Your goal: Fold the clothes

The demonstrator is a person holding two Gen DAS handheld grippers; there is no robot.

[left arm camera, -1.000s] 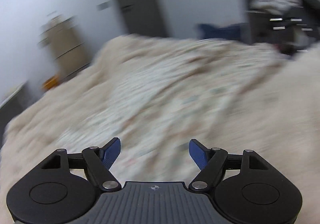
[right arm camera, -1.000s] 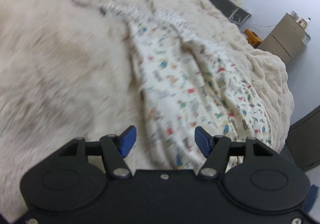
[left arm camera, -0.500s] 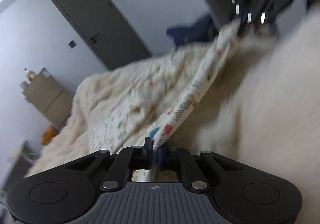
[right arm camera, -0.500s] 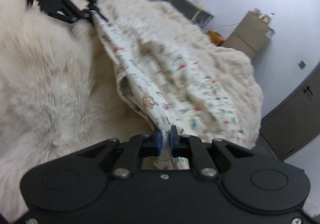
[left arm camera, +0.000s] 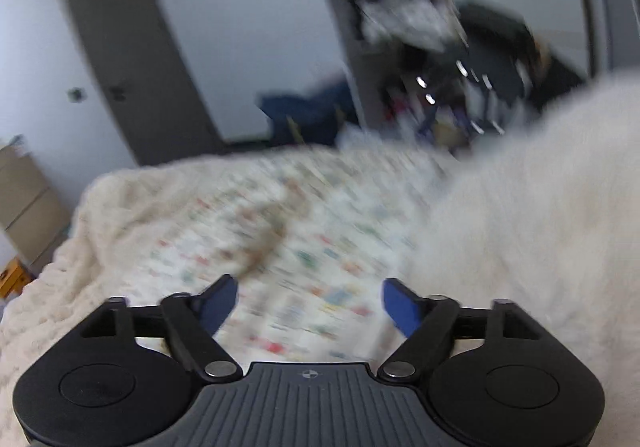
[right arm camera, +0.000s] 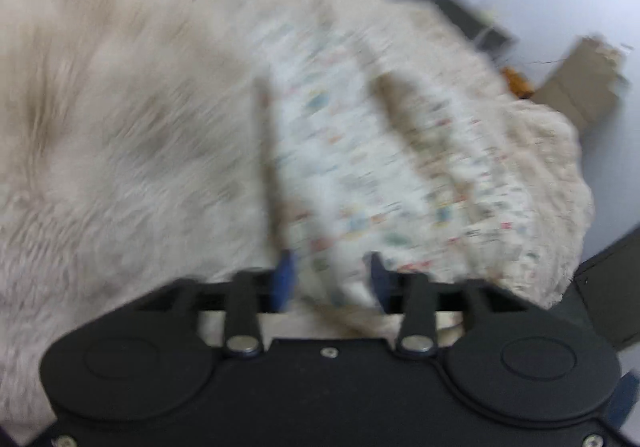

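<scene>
Half a second ago both grippers were clamped on one edge of the white cotton garment with a small multicoloured print (left arm camera: 304,247); that edge is now released and the garment lies spread on the bed.

Garment: it rests on the cream knitted blanket (left arm camera: 120,215) that covers the bed, with one long crease running through its middle. In the right wrist view its left edge runs along the border of the white long-pile fur throw (right arm camera: 120,127), and its near end reaches the bed's near edge.

Left gripper (left arm camera: 310,301): jaws opening, blue pads wide apart, nothing between them; the garment lies below and ahead.

Right gripper (right arm camera: 330,279): jaws opening, pads apart. A fold of the garment lies between them; motion blur hides whether it touches either pad.

Surroundings: beyond the bed's far edge stand a dark grey door (left arm camera: 132,67) and a tall open shelf unit (left arm camera: 400,7) holding pale items too blurred to identify. A brown cardboard box (right arm camera: 576,95) sits on the floor past the bed's far right corner; its contents are not visible. No writing or label is readable in either view.
</scene>
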